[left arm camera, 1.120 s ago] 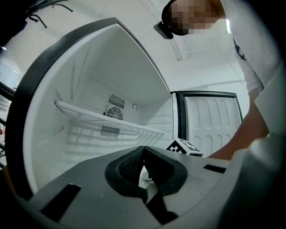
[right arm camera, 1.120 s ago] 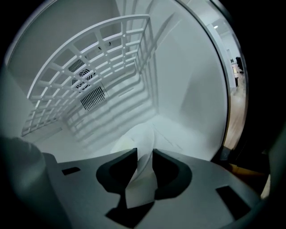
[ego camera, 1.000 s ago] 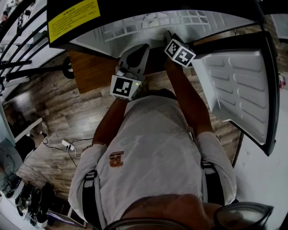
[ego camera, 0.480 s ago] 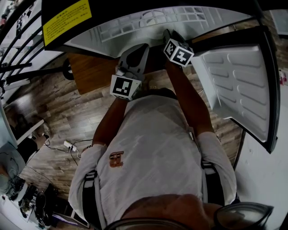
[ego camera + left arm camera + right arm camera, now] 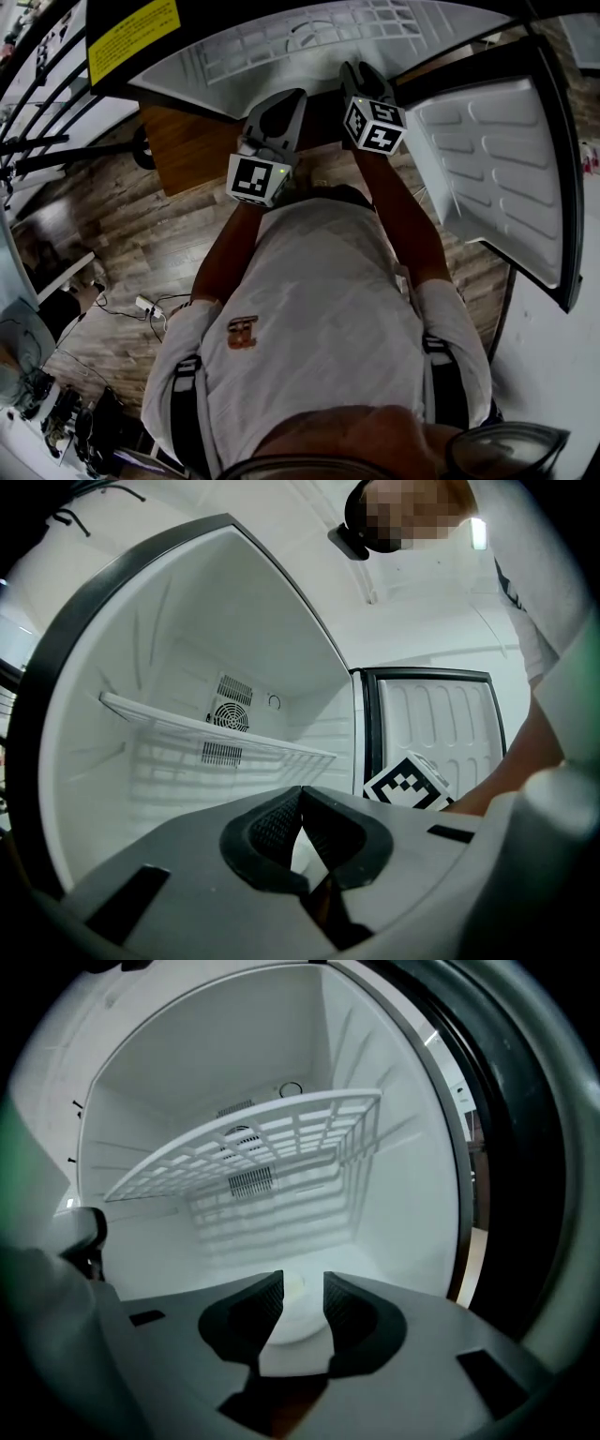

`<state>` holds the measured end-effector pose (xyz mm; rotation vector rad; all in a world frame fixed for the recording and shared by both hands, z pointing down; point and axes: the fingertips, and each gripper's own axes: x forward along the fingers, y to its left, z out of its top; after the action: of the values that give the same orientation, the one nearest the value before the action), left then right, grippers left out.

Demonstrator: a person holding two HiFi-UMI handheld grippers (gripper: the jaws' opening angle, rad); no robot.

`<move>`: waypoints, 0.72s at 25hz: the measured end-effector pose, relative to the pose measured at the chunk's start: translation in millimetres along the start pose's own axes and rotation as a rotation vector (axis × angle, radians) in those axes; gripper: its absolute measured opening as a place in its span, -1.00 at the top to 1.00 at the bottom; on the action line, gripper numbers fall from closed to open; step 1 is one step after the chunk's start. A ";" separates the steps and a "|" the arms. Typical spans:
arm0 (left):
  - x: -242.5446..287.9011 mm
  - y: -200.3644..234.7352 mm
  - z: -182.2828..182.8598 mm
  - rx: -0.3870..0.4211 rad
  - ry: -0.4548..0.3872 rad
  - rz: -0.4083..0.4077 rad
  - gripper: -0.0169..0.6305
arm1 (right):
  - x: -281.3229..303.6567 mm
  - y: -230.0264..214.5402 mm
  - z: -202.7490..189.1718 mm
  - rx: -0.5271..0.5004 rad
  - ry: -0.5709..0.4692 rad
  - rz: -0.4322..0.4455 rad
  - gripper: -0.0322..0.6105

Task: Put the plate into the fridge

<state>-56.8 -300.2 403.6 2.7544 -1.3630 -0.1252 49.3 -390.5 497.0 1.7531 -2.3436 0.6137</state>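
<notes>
The fridge point(image 5: 281, 42) stands open in front of the person point(image 5: 309, 319), and its white inside fills most of both gripper views. Its door point(image 5: 497, 169) is swung out wide on the person's right side, with the ribbed inner lining turned toward the camera. A yellow label point(image 5: 131, 28) sits on the dark outer top of the fridge, and under the person there is a wooden floor point(image 5: 141, 234).

Inside, a white wire shelf point(image 5: 253, 1147) crosses the compartment at middle height. On the back wall behind it there is a round fan vent point(image 5: 230, 714).

The left gripper point(image 5: 284, 98) is held at the front edge of the fridge opening. In the left gripper view point(image 5: 300, 799) its two jaws meet at the tips and nothing is between them. The right gripper point(image 5: 354, 73) is just beside it, a little deeper toward the opening. Its jaws point(image 5: 302, 1281) stand apart with a clear gap and they hold nothing.

The plate point(image 5: 298, 1321), white and round, lies flat on the bottom of the fridge, below the wire shelf. It is seen through the gap of the right jaws and lies beyond them, free of both grippers
</notes>
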 end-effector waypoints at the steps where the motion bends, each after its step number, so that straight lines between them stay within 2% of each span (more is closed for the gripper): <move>1: -0.3 -0.4 -1.2 0.002 0.000 0.001 0.89 | -4.3 3.6 2.9 -0.021 -0.014 0.020 0.46; 7: 1.7 -7.6 4.8 0.013 0.009 -0.008 0.89 | -32.4 35.2 23.2 -0.176 -0.100 0.151 0.66; 13: 1.5 -11.1 10.6 0.019 0.002 -0.004 0.89 | -72.3 73.9 47.5 -0.299 -0.218 0.334 0.72; 18: -0.4 -12.9 19.5 0.024 0.008 0.005 0.89 | -95.8 92.6 52.6 -0.380 -0.261 0.431 0.74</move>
<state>-48.8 -292.4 383.0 2.7682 -1.3779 -0.0977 -2.5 -305.8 393.7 1.2338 -2.8074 -0.0322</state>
